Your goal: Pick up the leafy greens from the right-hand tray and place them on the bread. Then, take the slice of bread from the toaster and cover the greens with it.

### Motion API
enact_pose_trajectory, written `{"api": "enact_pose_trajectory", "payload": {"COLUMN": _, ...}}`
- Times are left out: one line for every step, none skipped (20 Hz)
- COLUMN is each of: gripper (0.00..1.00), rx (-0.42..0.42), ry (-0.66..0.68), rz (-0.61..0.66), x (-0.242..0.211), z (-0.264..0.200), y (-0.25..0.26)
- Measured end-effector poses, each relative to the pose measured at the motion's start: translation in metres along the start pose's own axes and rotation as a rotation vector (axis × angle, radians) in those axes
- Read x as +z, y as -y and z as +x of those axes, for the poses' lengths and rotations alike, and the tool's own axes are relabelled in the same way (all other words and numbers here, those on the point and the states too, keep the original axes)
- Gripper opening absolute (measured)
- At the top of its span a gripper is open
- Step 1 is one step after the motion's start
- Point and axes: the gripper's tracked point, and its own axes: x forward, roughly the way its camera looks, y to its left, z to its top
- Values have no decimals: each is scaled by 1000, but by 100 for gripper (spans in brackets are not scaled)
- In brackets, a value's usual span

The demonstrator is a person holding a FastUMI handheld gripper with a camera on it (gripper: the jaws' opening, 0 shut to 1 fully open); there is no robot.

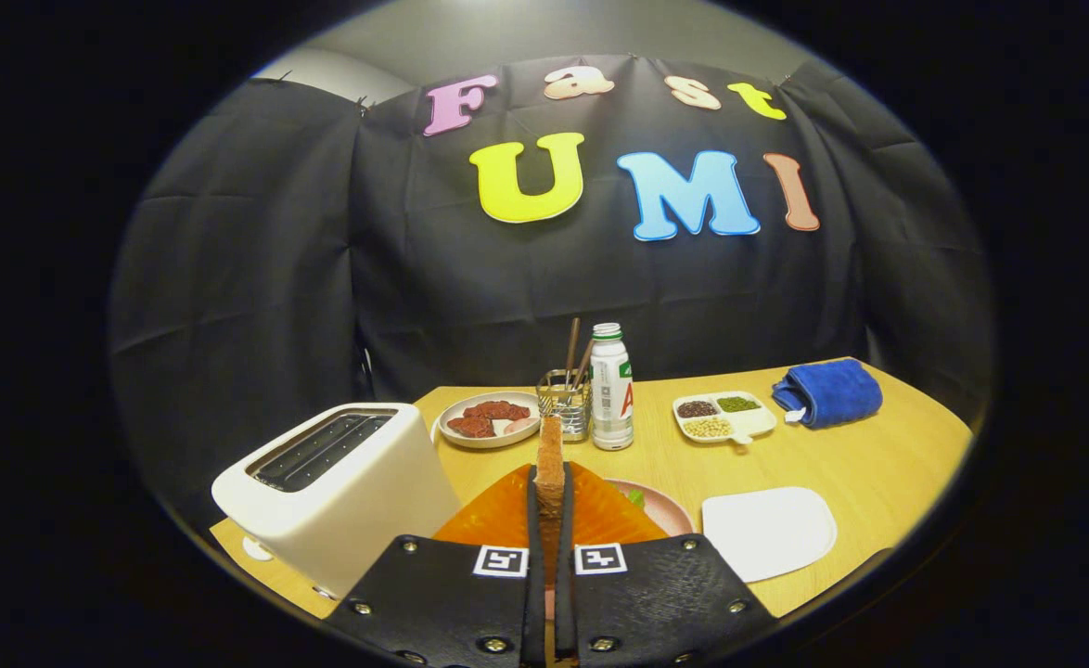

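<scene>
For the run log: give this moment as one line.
gripper: shut on brown bread slice | slice: upright, above pink plate | white toaster: slots empty

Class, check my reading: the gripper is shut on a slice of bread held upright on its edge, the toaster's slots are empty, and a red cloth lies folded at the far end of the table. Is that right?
One detail is wrong: the folded cloth is blue, not red, as the gripper view shows. The rest stands: the gripper is shut on the upright bread slice, and the toaster has empty slots.

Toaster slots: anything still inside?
The toaster slots look dark and empty as far as seen; their bottoms are hidden. A bread slice stands on edge, clamped in the gripper, above an orange mat and pink plate.
</scene>
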Motion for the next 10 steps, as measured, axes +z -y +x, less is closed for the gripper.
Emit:
{"api": "enact_pose_trajectory", "payload": {"gripper": 4, "rx": 5, "ry": 0, "rz": -3, "x": -3, "z": 2, "y": -5}}
{"api": "enact_pose_trajectory", "payload": {"gripper": 4, "rx": 11, "ry": 1, "rz": -2, "x": -7, "z": 5, "y": -10}}
{"api": "enact_pose_trajectory", "payload": {"gripper": 4, "rx": 15, "ry": 6, "rz": -2, "x": -8, "z": 6, "y": -14}}
{"api": "enact_pose_trajectory", "payload": {"gripper": 4, "rx": 18, "ry": 8, "rz": -9, "x": -10, "z": 8, "y": -19}}
{"api": "enact_pose_trajectory", "payload": {"gripper": 4, "rx": 19, "ry": -1, "rz": -26, "x": -13, "z": 10, "y": -21}}
{"api": "enact_pose_trajectory", "payload": {"gripper": 4, "rx": 18, "ry": -4, "rz": -32, "x": -16, "z": 11, "y": -23}}
{"api": "enact_pose_trajectory", "payload": {"gripper": 4, "rx": 14, "ry": -1, "rz": -33, "x": -17, "z": 11, "y": -24}}
{"api": "enact_pose_trajectory", "payload": {"gripper": 4, "rx": 15, "ry": 6, "rz": -31, "x": -17, "z": 14, "y": -25}}
{"api": "enact_pose_trajectory", "payload": {"gripper": 4, "rx": 18, "ry": 15, "rz": -32, "x": -17, "z": 15, "y": -26}}
{"api": "enact_pose_trajectory", "payload": {"gripper": 4, "rx": 20, "ry": 18, "rz": -39, "x": -19, "z": 17, "y": -26}}
